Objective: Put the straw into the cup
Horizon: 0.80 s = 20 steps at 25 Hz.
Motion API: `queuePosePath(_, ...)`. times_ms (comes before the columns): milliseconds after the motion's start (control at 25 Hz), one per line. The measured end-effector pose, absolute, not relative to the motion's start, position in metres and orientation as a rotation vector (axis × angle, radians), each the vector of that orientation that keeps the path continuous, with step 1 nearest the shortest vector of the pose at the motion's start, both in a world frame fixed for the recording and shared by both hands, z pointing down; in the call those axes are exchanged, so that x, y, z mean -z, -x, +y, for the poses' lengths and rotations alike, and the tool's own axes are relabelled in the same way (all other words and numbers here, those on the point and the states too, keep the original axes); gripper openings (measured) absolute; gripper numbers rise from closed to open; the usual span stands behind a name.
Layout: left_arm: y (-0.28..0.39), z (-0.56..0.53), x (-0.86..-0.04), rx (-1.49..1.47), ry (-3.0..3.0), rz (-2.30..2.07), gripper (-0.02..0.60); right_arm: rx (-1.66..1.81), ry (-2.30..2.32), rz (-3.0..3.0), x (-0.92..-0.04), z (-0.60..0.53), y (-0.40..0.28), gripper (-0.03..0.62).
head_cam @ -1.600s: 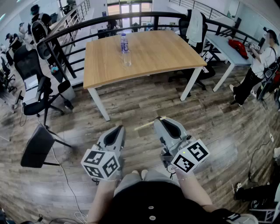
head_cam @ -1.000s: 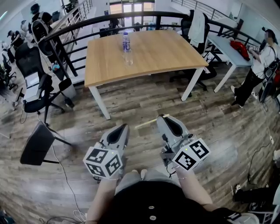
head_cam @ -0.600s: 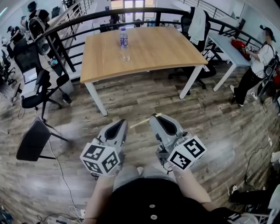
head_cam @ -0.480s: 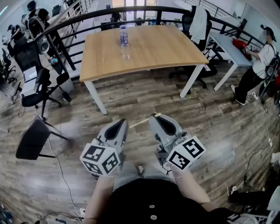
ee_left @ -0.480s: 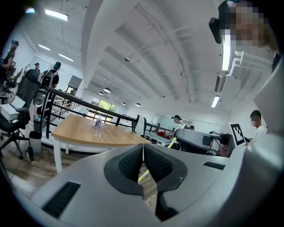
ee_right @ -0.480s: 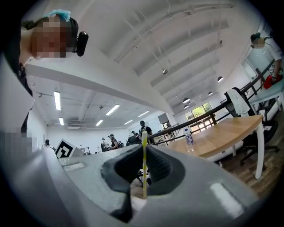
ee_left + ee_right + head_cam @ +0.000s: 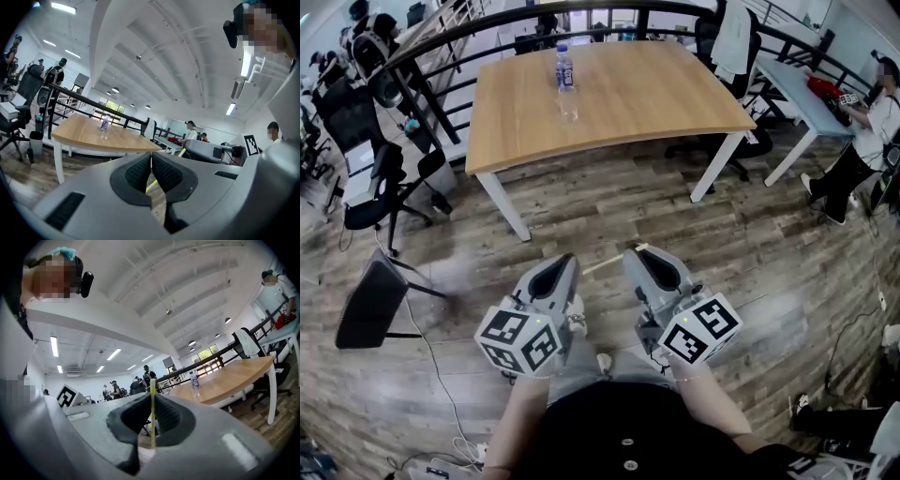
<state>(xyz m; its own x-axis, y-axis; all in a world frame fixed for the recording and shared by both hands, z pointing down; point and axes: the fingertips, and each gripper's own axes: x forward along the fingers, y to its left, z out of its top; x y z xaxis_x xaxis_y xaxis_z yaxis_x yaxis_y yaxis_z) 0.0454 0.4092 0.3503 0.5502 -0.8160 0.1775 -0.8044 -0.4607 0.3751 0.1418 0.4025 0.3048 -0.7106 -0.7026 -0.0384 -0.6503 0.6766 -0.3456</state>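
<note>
A thin pale yellow straw (image 7: 609,261) is pinched crosswise in my right gripper (image 7: 636,251), and its long end sticks out to the left past the left gripper's tip. In the right gripper view the straw (image 7: 153,401) stands upright between the shut pads. My left gripper (image 7: 562,259) is shut with nothing in it; its pads meet in the left gripper view (image 7: 151,155). A clear cup (image 7: 569,105) stands on the wooden table (image 7: 656,103), far ahead of both grippers, just in front of a water bottle (image 7: 564,69).
Both grippers hang over the plank floor, well short of the table. Black office chairs (image 7: 370,300) stand at the left, and a railing (image 7: 450,42) runs behind the table. At the right a person (image 7: 862,141) stands by a second desk (image 7: 797,98).
The table and cup have come a little nearer in the head view. Both grippers moved forward side by side, with the straw still held in the right one.
</note>
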Motion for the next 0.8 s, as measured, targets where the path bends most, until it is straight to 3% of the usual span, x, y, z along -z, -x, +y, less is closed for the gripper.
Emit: queuePosePath(800, 0.054, 0.184, -0.357, 0.021, -2.387, -1.247, 0.023, 0.425, 1.177, 2.696, -0.299, 0.174, -0.039, 0.017)
